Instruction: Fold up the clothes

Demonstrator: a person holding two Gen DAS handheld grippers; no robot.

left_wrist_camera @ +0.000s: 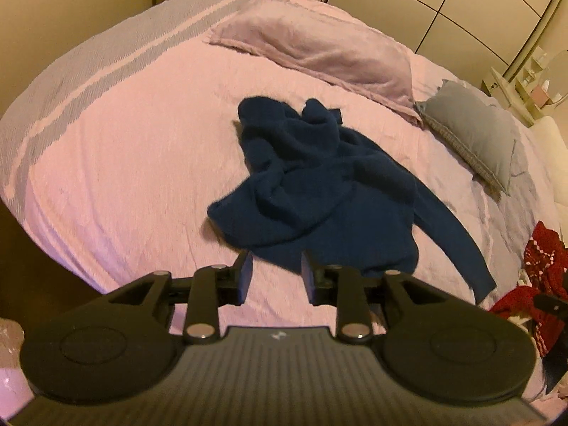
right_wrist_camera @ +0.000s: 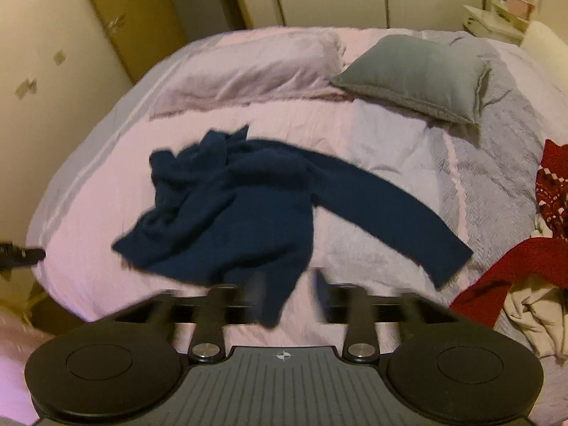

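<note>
Item: dark blue sweater [left_wrist_camera: 319, 191], crumpled, lying on a pink bedspread [left_wrist_camera: 124, 177]; body bunched in a heap, one sleeve [right_wrist_camera: 390, 213] stretched out flat and straight. Location relative to left gripper [left_wrist_camera: 277, 273]: just ahead of the fingertips, the near hem at or just past the tip of its right-hand finger, the bulk rising ahead and slightly rightward; the sleeve runs off toward its right, ending near a red garment [left_wrist_camera: 543, 266] at the edge of view. Location relative to right gripper [right_wrist_camera: 289, 291]: directly ahead, a hanging corner of hem reaching down between the fingers; the heap sits ahead and to its left, the sleeve ahead and to its right. Long axis: the sleeve lies diagonally, from the heap toward the right gripper's near right, so its cuff is nearer the right gripper, while the bunched left edge is nearer the left gripper. Gripper condition: left jaws part-way open, nothing between them. Right jaws parted wider and blurred, the hem corner lying in the gap; no pad seen pressing on it, so judged not gripped. Other contents: lilac pillow [left_wrist_camera: 319, 46] and grey cushion [left_wrist_camera: 472, 131] beyond the sweater, well apart from both grippers. Assessment: garment not yet spread flat; folding not begun.
</note>
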